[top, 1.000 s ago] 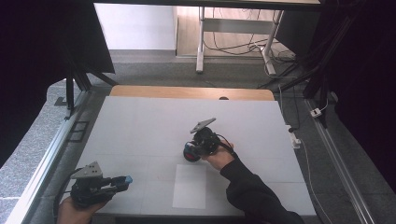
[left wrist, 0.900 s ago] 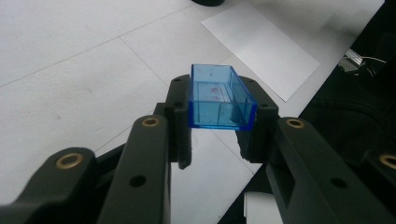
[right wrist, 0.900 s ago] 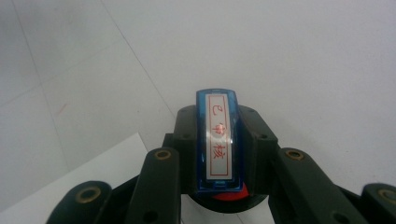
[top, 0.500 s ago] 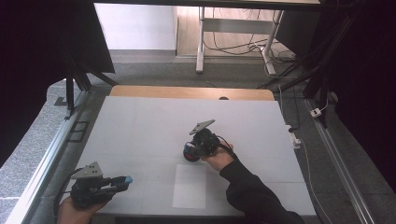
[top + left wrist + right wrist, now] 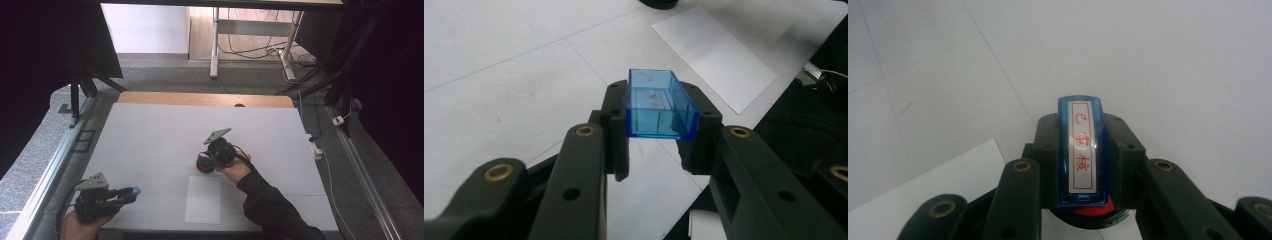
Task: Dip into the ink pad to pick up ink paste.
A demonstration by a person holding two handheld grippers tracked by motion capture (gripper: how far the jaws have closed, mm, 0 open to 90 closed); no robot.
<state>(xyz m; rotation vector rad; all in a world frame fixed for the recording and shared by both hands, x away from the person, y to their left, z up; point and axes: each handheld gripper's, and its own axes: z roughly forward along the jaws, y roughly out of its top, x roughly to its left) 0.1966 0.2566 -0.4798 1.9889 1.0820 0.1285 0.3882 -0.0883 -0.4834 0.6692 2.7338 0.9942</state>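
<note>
Jaws clamped both sides: left gripper on clear blue plastic rectangular cap, hollow, glossy; right gripper on blue rectangular stamp w/ red-character label. Red base below jaws mostly hidden.

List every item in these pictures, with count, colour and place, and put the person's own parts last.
Clear blue plastic cap: one, blue, hollow side up, clamped between the left gripper's jaws.
Blue stamp with a red-character label: one, blue with a white face and red base, clamped in the right gripper.
White paper sheet: one, white, flat on the table near its front edge, between the two hands.
White table: one, white top, with a wooden strip along the far edge.
Left gripper: one, black, at the front left corner.
Right gripper: one, black, just beyond the sheet.
Hands: two, the right with a dark sleeve.
</note>
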